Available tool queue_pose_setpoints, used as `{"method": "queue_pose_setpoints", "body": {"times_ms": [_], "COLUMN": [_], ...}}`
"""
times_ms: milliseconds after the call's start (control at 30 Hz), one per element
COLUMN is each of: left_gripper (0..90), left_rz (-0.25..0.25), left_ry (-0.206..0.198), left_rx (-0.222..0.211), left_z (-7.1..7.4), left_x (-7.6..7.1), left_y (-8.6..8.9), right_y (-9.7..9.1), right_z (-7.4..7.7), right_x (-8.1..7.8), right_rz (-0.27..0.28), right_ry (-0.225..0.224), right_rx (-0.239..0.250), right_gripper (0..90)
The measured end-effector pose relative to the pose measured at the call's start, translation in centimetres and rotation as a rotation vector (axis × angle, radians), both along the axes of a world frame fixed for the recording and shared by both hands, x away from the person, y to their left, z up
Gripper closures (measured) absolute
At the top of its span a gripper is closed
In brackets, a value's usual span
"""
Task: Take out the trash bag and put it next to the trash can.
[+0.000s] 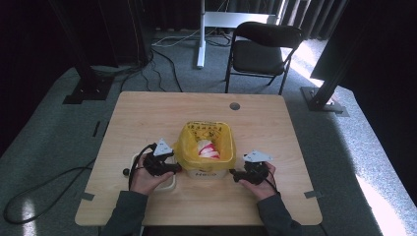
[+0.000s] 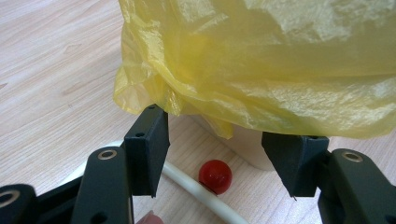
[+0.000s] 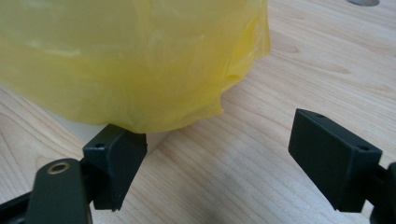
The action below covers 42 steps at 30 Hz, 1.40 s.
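A small white bin [image 1: 206, 173] lined with a yellow bag [image 1: 196, 142] is sitting on a light wooden table [image 1: 147, 113], just below the middle of the high view. Something red and white [image 1: 209, 150] is lying inside the bag. Two hands are coming in from the bottom edge. The left tongs [image 1: 178, 168] are resting just left of the bin; in the left gripper view their jaws are standing apart below the bag's hanging edge, pinching nothing, with a red ball [image 2: 215, 176] on the table between them beside a white plate [image 2: 196, 189] rim. The right tongs [image 1: 233, 174] are sitting just right of the bin, jaws spread wide over bare table, the bag [image 3: 130, 60] filling the upper left.
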<state>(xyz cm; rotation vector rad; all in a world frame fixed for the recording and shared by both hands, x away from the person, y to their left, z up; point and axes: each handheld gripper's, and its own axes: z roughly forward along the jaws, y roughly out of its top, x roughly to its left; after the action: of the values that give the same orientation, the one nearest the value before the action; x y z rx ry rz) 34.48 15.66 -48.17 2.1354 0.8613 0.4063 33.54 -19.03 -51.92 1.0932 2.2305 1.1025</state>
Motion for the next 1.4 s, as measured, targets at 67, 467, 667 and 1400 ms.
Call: {"method": "queue_pose_setpoints", "body": {"times_ms": [67,467,667,1400], "left_gripper": [42.3,42.3,42.4,42.8], "left_rz": [0.000,-0.001,-0.001,-0.017], "left_ry": [-0.004,-0.026,-0.039,-0.079], "left_rx": [-0.001,-0.020,-0.031,-0.120], "left_z": [0.2,0.9,1.4,3.4], "left_x": [-0.1,-0.4,-0.7,-1.5], "left_y": [0.0,0.2,0.3,1.0], "right_y": [0.0,-0.2,-0.3,-0.7], "right_z": [0.2,1.7,2.4,5.4], "right_x": [0.0,-0.2,-0.4,-1.1], "right_rz": [-0.002,-0.008,-0.010,-0.009], "right_ry": [-0.007,-0.045,-0.068,-0.131], "right_rx": [0.003,0.019,0.029,0.082], "right_gripper": [18.7,18.7,18.7,19.0]}}
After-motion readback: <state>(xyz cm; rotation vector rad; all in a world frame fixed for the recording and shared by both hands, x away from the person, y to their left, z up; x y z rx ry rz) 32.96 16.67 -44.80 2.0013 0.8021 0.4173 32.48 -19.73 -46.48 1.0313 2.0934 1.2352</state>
